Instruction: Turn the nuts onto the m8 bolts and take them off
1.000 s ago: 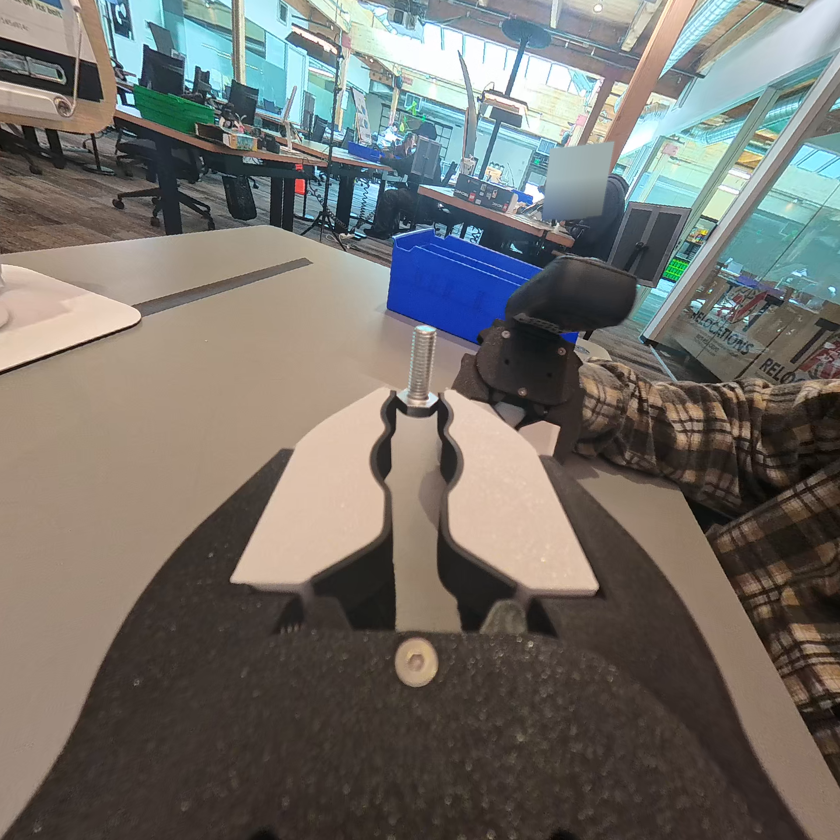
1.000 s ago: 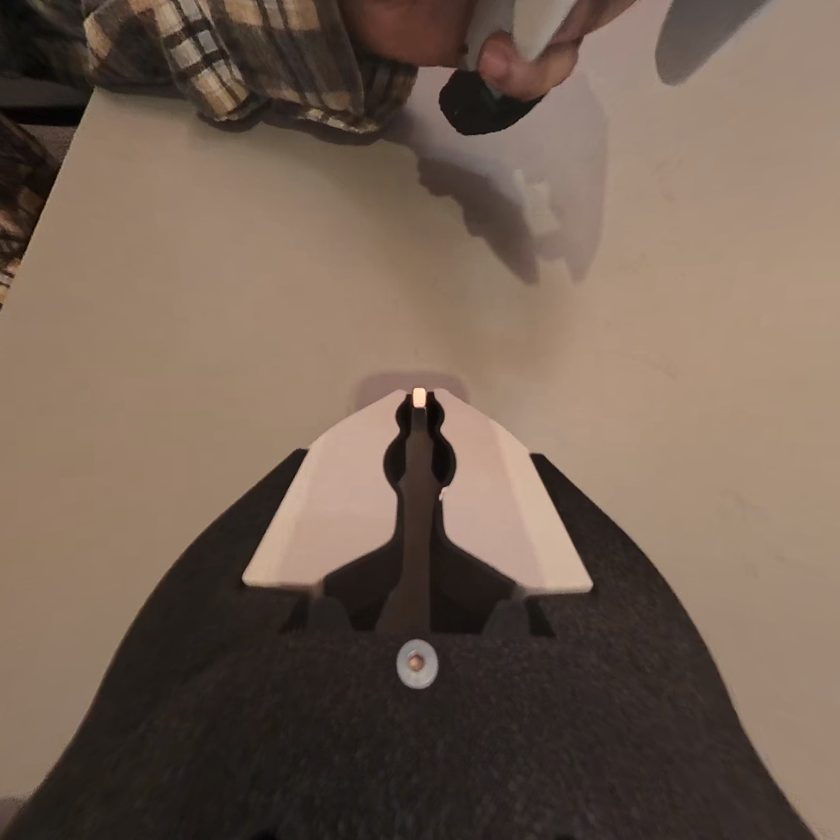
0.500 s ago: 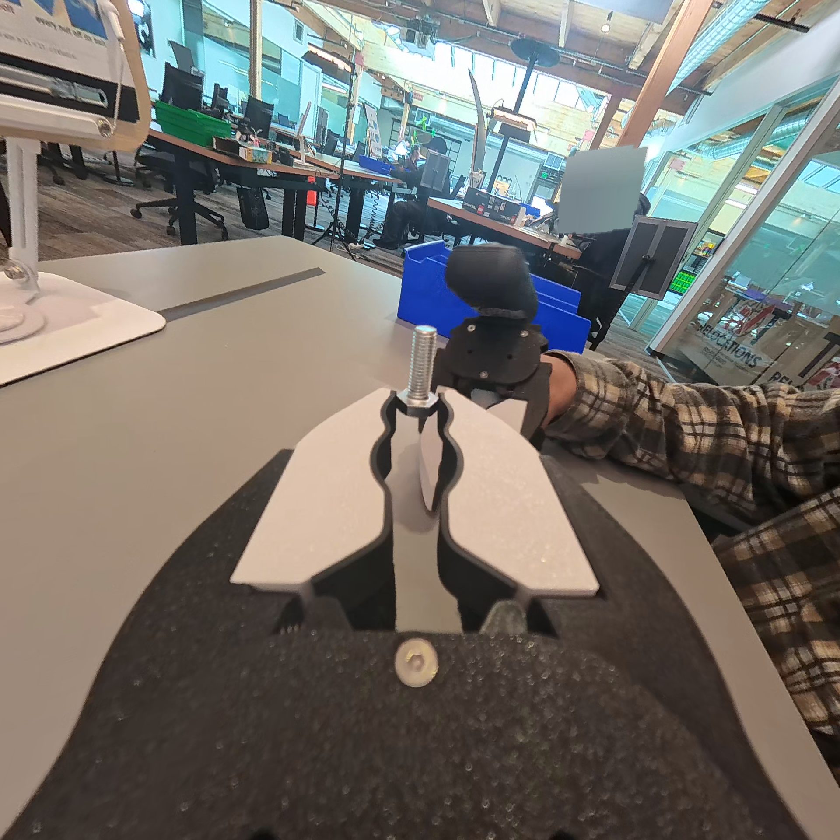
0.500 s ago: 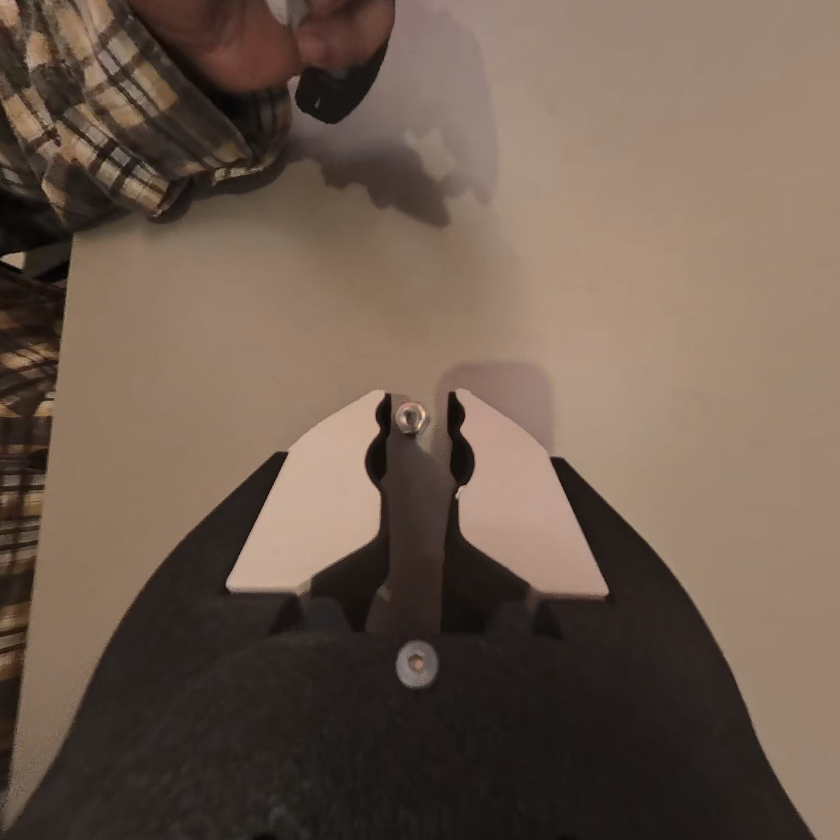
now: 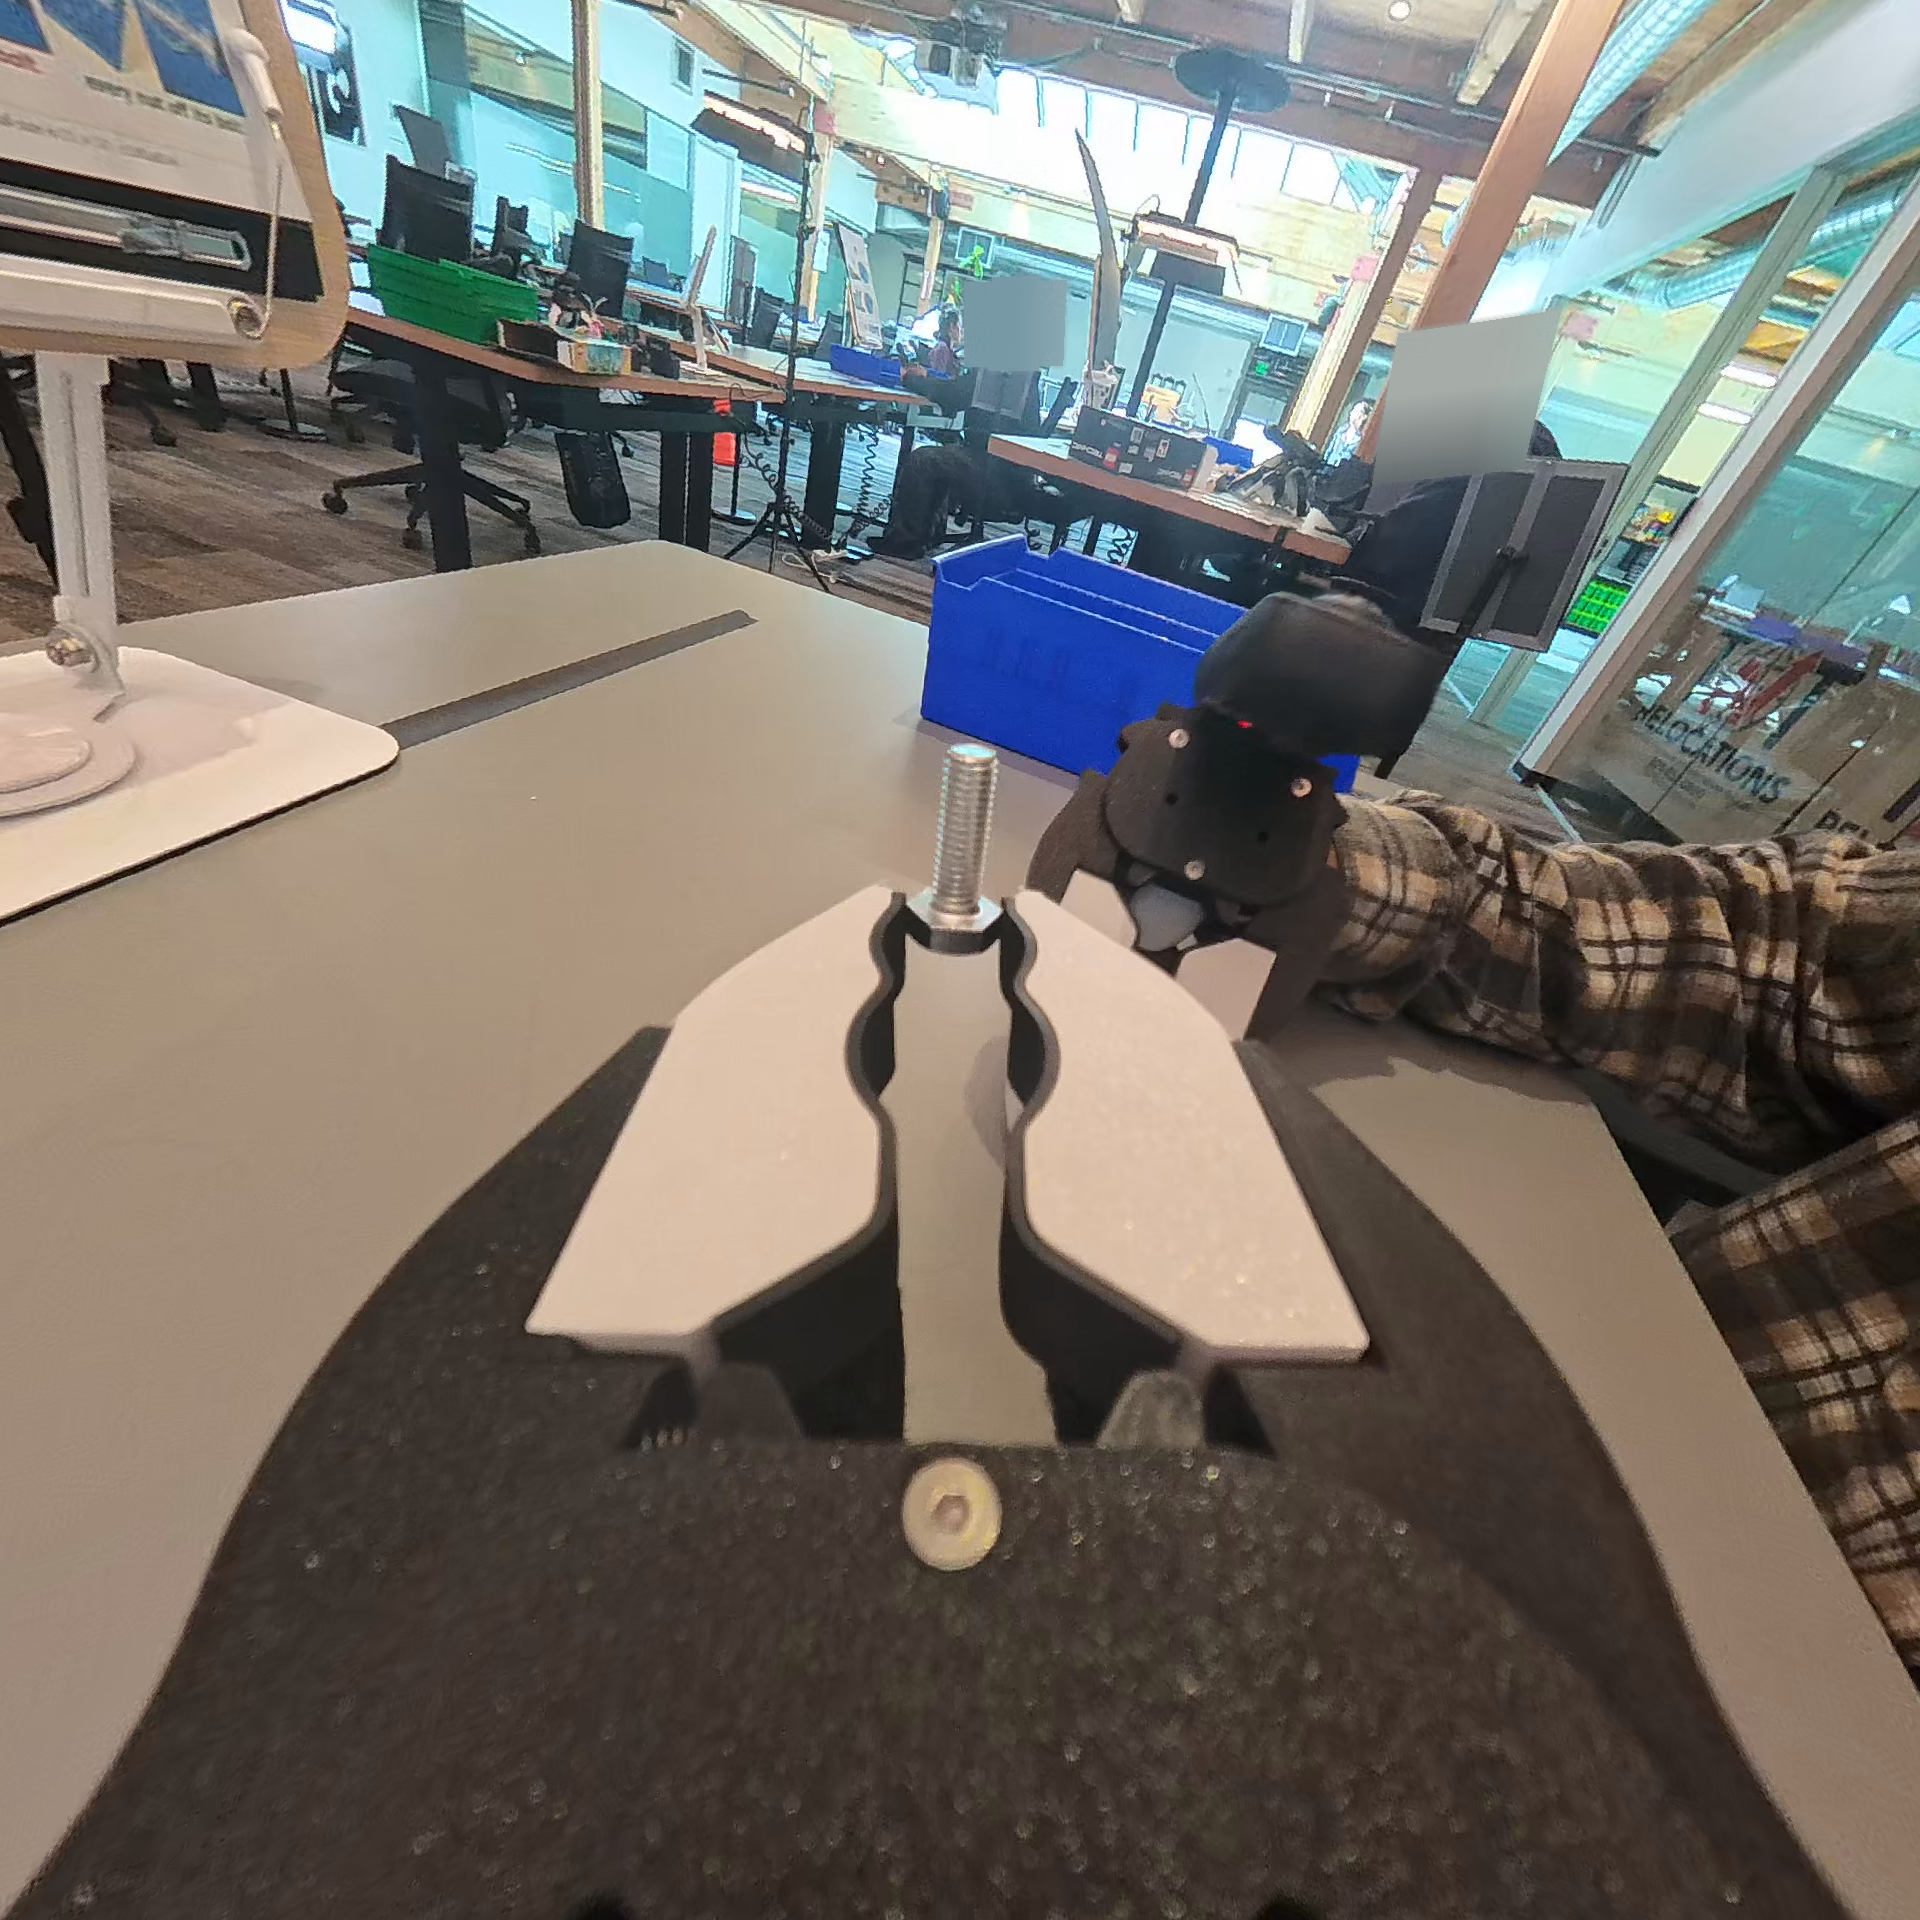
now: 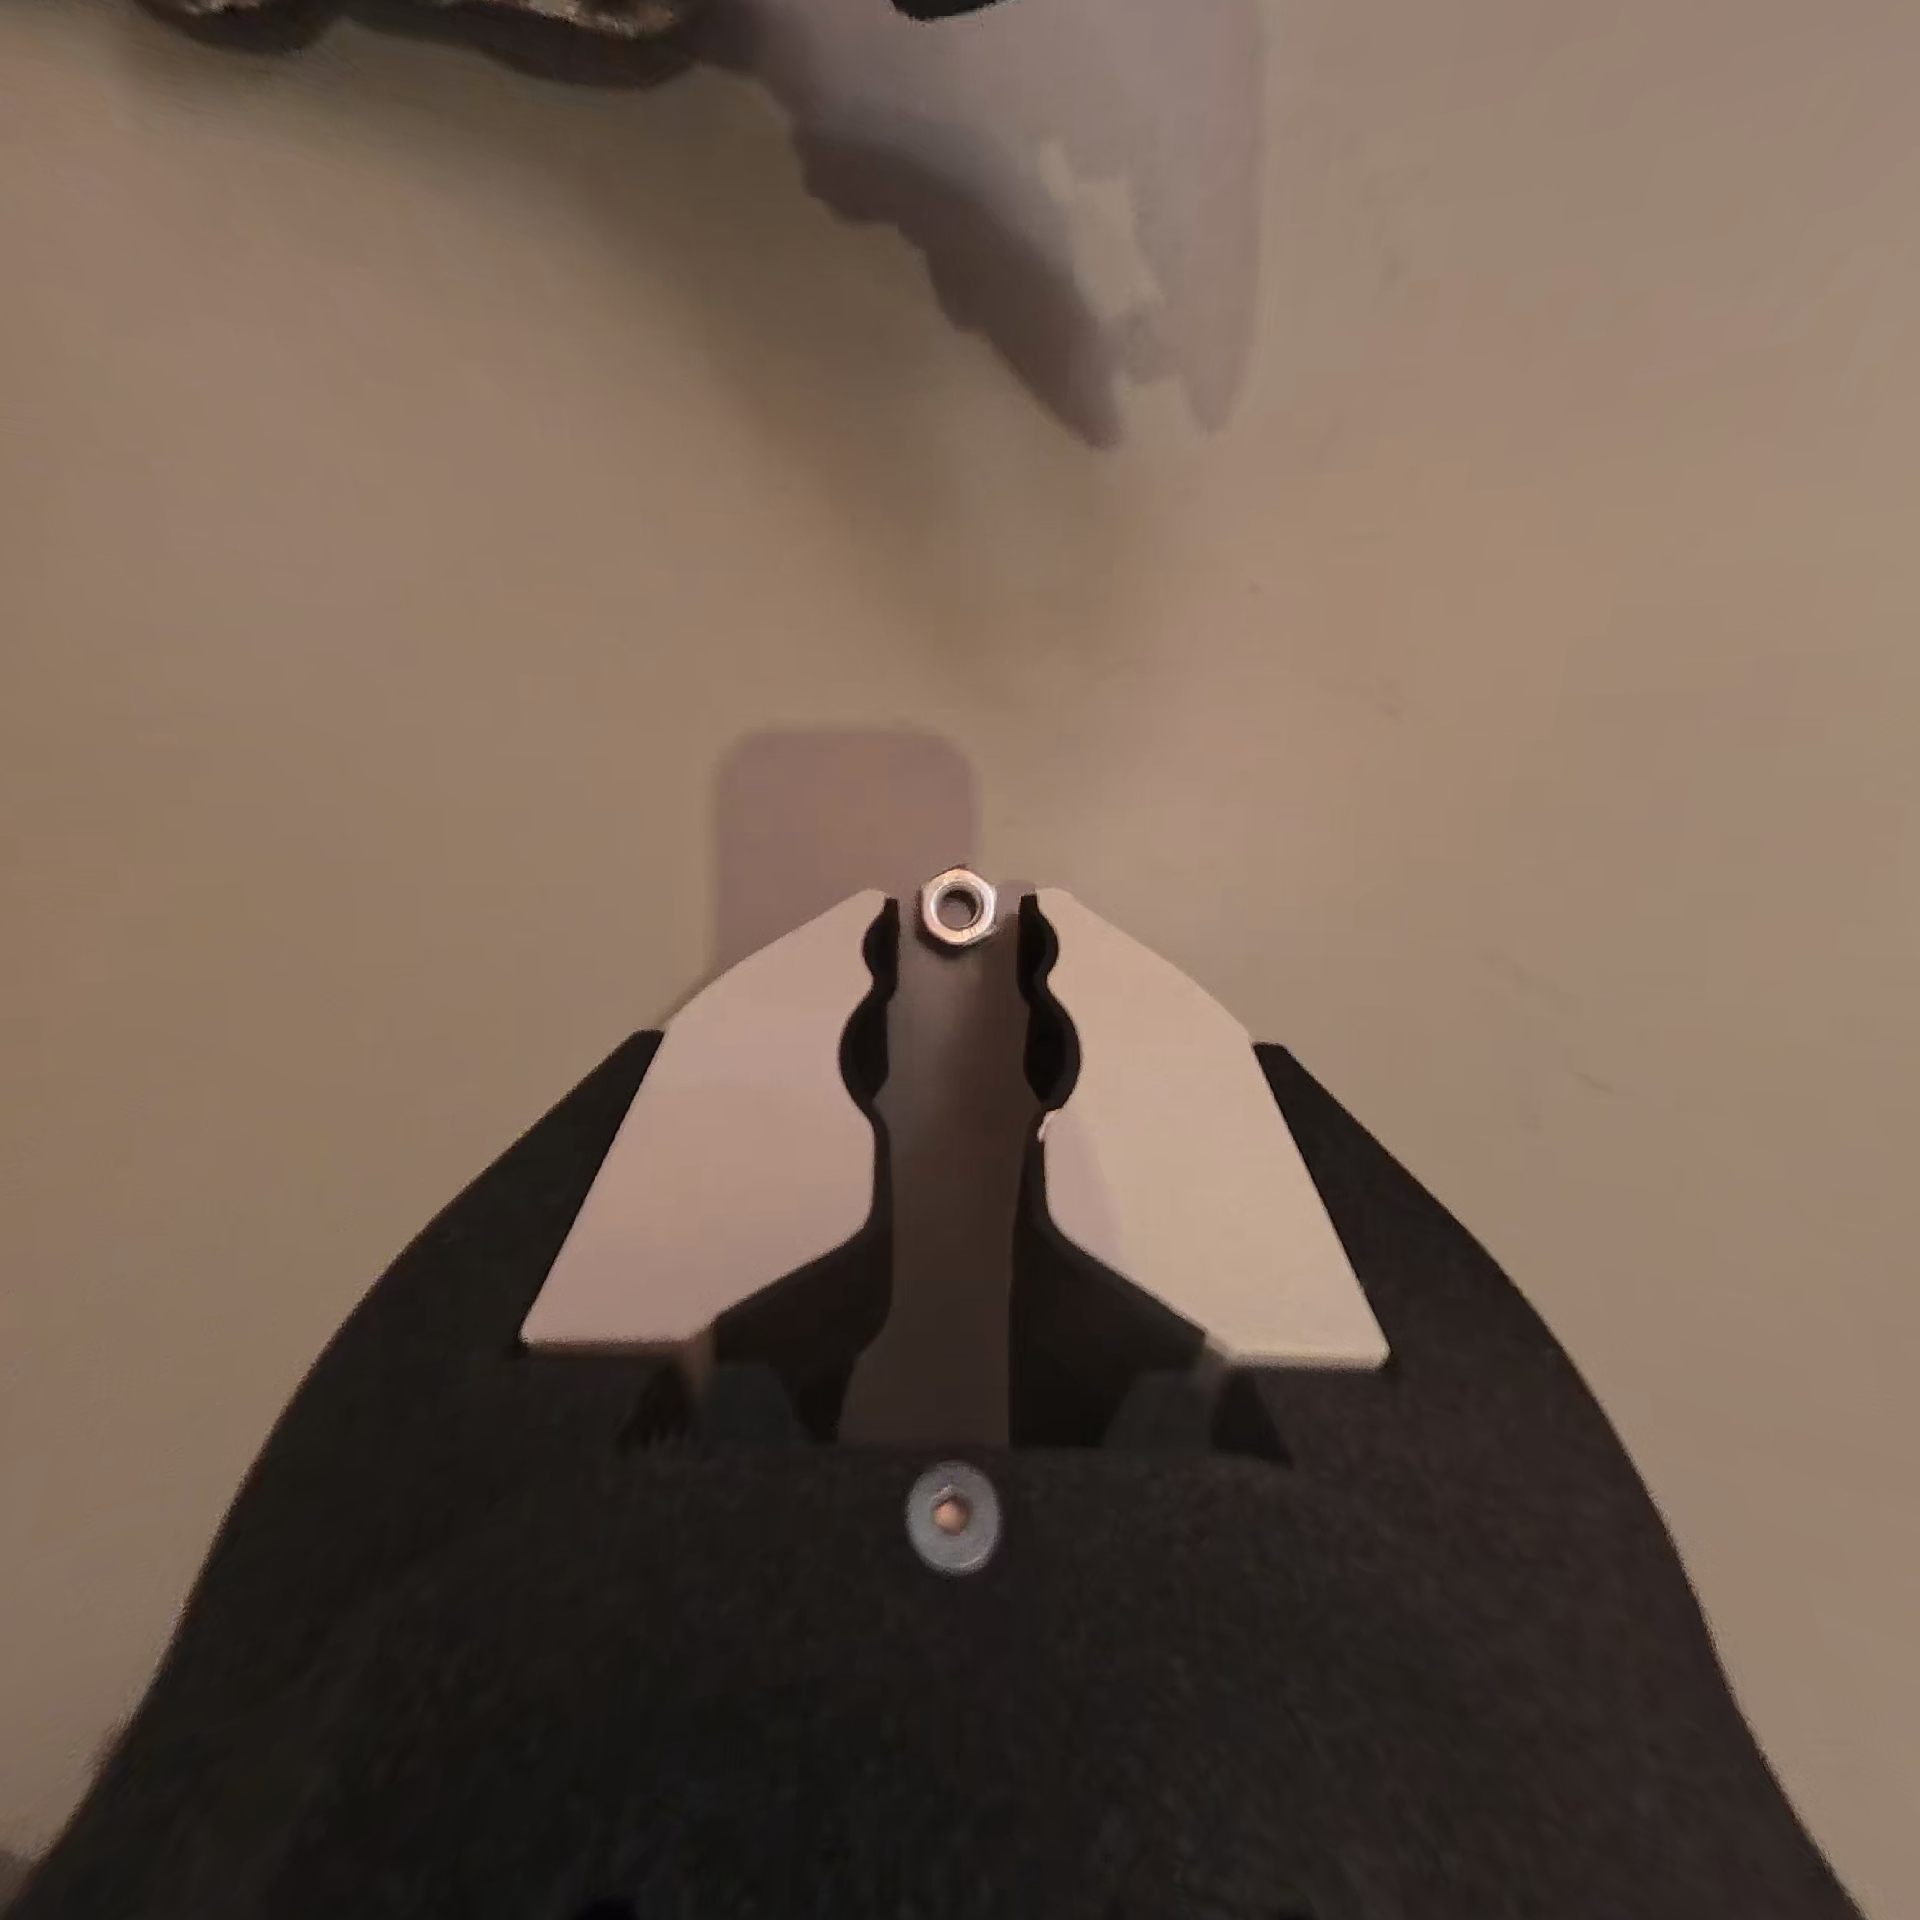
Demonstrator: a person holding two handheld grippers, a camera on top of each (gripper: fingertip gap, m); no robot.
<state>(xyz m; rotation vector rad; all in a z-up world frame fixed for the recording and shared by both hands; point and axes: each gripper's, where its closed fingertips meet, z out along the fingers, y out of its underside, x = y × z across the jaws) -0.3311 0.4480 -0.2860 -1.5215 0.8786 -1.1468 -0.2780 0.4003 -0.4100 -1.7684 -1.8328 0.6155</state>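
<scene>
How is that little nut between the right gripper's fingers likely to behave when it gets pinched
The nut is small, shiny metal, so it probably stays rigid but may slip. It lies flat on the table, hole up, so rolling seems unlikely. The right gripper is open with slack either side, so an off-centre close might nudge it sideways.

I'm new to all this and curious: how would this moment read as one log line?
left gripper: shut on bolt, upright | right gripper: open around nut on table | nut: off bolt

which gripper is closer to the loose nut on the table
Right. The right gripper has the nut between its open fingertips; the left gripper is off to the side, shut on the bolt.
</scene>
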